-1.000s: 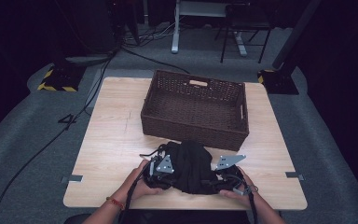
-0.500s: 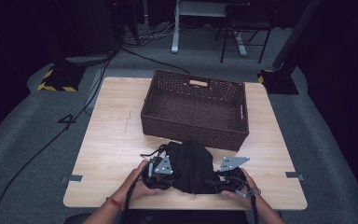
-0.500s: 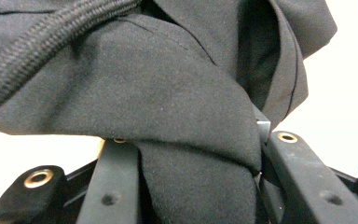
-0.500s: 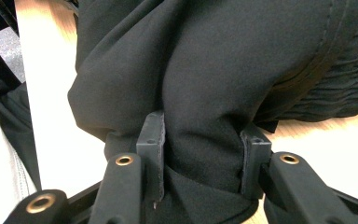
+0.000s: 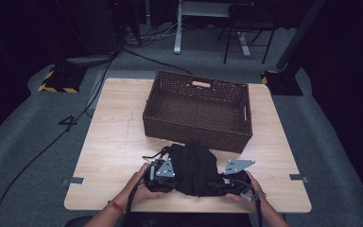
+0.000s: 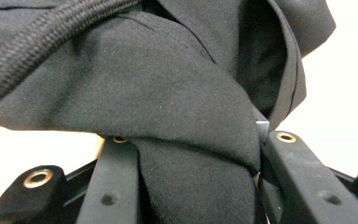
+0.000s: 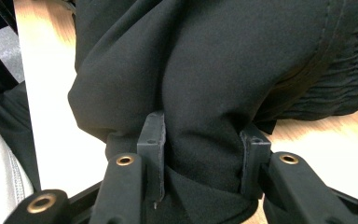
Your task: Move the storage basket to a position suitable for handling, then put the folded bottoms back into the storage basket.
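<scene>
On the near edge, high view: a bunched black garment (image 5: pixel 196 168) lies on the wooden surface (image 5: pixel 118 137), just in front of a brown wicker basket (image 5: pixel 198 111).
Hands, high view: the left gripper (image 5: pixel 164 169) meets the garment's left side, the right gripper (image 5: pixel 230 176) its right side.
Left gripper view: black jaws pinch a thick fold of the garment (image 6: pixel 177 116); a ribbed cord (image 6: pixel 42 46) crosses the top left.
Right gripper view: jaws, having just been closing, pinch a bunched fold of the garment (image 7: pixel 214 84); a gathered waistband (image 7: pixel 335 88) rests on the surface.
</scene>
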A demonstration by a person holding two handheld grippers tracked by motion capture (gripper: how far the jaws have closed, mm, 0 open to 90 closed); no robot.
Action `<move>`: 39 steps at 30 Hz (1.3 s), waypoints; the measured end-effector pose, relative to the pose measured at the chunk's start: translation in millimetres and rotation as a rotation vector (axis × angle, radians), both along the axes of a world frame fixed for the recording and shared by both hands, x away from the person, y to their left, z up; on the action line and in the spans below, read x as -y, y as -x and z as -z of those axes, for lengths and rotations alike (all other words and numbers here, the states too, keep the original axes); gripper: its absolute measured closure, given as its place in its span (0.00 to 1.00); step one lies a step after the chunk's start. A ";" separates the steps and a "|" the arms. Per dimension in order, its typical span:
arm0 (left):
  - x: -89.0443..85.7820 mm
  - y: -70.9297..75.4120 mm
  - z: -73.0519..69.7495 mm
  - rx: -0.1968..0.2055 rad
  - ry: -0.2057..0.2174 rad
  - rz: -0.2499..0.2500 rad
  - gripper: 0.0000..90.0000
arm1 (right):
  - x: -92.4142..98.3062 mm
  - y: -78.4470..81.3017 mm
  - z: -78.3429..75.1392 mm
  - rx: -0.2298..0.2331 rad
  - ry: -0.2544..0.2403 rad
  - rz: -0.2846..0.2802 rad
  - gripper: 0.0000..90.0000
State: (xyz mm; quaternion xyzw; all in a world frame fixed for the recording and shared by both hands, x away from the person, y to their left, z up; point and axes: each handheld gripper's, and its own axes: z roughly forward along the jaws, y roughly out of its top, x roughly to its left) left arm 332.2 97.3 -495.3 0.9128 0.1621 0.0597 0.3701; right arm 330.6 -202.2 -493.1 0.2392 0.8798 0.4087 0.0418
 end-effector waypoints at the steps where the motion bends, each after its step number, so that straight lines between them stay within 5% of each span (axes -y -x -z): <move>1: 0.0 0.0 0.0 0.000 0.000 0.000 0.70 | 0.0 0.0 0.0 0.000 0.000 0.000 0.69; 19: 5.6 11.8 -8.3 0.061 0.031 0.014 0.75 | 11.2 10.4 -6.0 0.042 -0.006 0.001 0.70; 34: 0.3 16.7 -37.8 0.135 0.095 0.010 0.76 | 16.0 15.8 -31.0 0.098 -0.049 0.017 0.70; 39: 2.9 19.4 -45.5 0.161 0.087 0.013 0.76 | 16.6 19.1 -38.6 0.113 -0.048 0.026 0.70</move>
